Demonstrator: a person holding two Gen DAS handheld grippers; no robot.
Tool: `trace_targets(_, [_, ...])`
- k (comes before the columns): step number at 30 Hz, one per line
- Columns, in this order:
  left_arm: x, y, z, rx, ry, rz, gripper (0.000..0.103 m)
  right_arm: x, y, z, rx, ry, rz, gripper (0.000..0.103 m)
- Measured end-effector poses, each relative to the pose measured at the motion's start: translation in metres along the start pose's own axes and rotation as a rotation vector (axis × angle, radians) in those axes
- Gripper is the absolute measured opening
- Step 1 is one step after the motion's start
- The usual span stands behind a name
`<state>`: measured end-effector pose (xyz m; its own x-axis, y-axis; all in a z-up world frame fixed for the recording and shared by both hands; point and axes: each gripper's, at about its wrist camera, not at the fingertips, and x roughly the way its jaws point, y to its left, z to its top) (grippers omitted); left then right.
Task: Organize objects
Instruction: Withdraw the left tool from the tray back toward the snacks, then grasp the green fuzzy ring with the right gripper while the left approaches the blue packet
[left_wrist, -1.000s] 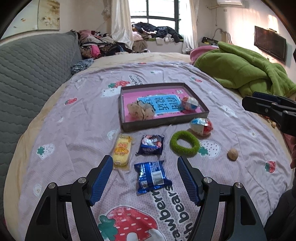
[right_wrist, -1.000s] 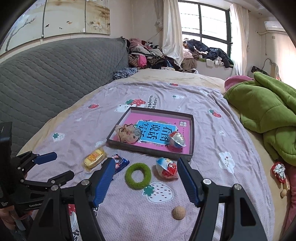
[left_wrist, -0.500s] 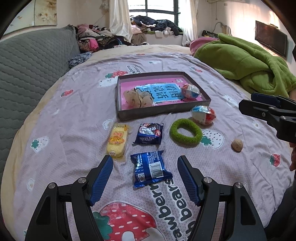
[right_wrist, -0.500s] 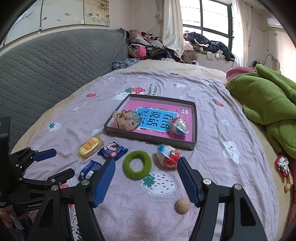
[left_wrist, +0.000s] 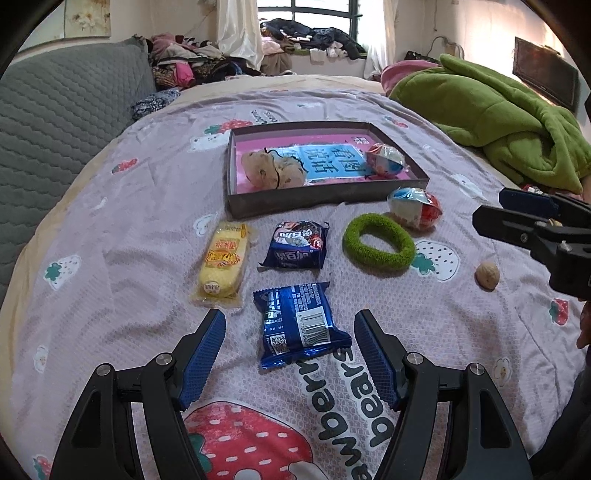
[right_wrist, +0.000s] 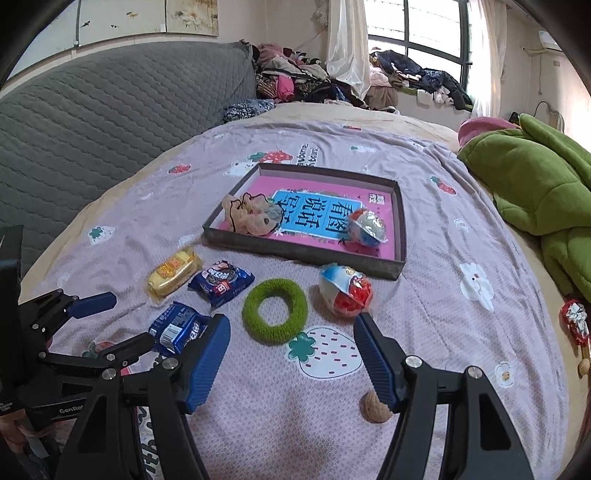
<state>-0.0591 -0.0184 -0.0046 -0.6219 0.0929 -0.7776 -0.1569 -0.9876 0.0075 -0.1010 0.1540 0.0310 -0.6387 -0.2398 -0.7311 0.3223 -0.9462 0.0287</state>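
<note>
A shallow grey box (left_wrist: 325, 201) with a pink floor lies on the bed and holds a beige plush toy (left_wrist: 271, 170) and a foil egg (left_wrist: 384, 158). In front of it lie a yellow cake packet (left_wrist: 223, 264), a dark blue snack packet (left_wrist: 297, 245), a blue biscuit packet (left_wrist: 301, 323), a green ring (left_wrist: 378, 245), a red-and-white egg (left_wrist: 415, 206) and a walnut (left_wrist: 487, 275). My left gripper (left_wrist: 290, 352) is open, just short of the blue biscuit packet. My right gripper (right_wrist: 291, 356) is open above the sheet, near the green ring (right_wrist: 275, 310) and walnut (right_wrist: 375, 406).
A green blanket (left_wrist: 491, 114) is heaped at the right of the bed. A grey quilted headboard (right_wrist: 92, 122) runs along the left. Clothes (right_wrist: 295, 81) are piled at the far end under the window. A small wrapped item (right_wrist: 576, 321) lies at the right edge.
Both grippers have moved forward and lower towards the objects. The blue biscuit packet now lies close between the left fingers. Both stay open.
</note>
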Motion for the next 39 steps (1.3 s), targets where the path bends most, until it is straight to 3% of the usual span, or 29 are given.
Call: trace_targets(39, [0.045,0.001,-0.002,-0.069,0.090,0.008,0.074,0.064,-0.003,-0.010,0.071,0.106,-0.032,0.069])
